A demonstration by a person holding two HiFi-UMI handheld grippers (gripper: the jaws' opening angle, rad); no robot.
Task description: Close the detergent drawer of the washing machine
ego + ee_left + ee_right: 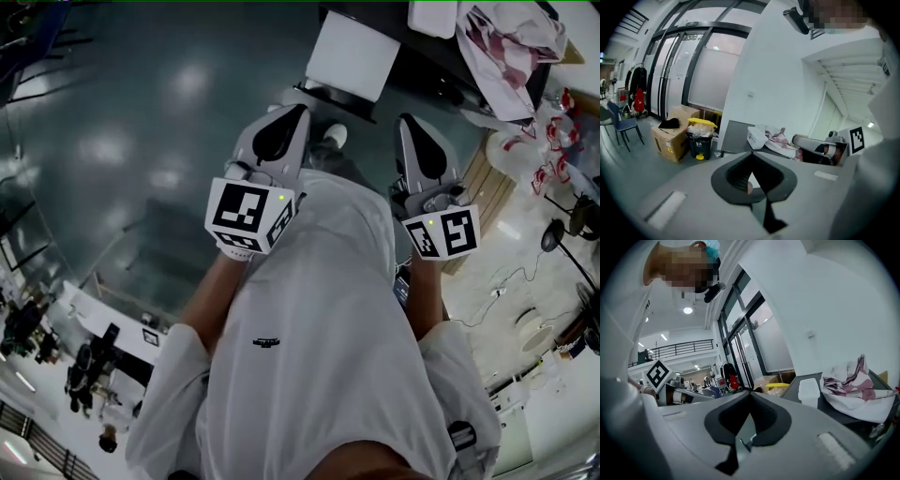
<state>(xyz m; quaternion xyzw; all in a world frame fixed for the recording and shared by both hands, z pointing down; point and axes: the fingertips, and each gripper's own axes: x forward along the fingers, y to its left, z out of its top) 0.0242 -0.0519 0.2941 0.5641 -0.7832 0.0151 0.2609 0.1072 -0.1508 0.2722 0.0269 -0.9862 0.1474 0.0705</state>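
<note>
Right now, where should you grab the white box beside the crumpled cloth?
Probably across the body of the white box, just under its wider top band, since it stands upright and the band would likely stop a slip. Come from the side away from the crumpled cloth, because that side looks free. The right tool is shut, so it would need opening first.

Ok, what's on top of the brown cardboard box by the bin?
A black crumpled item, perhaps cloth, lies on the brown cardboard box. The box's contents are hidden.
</note>
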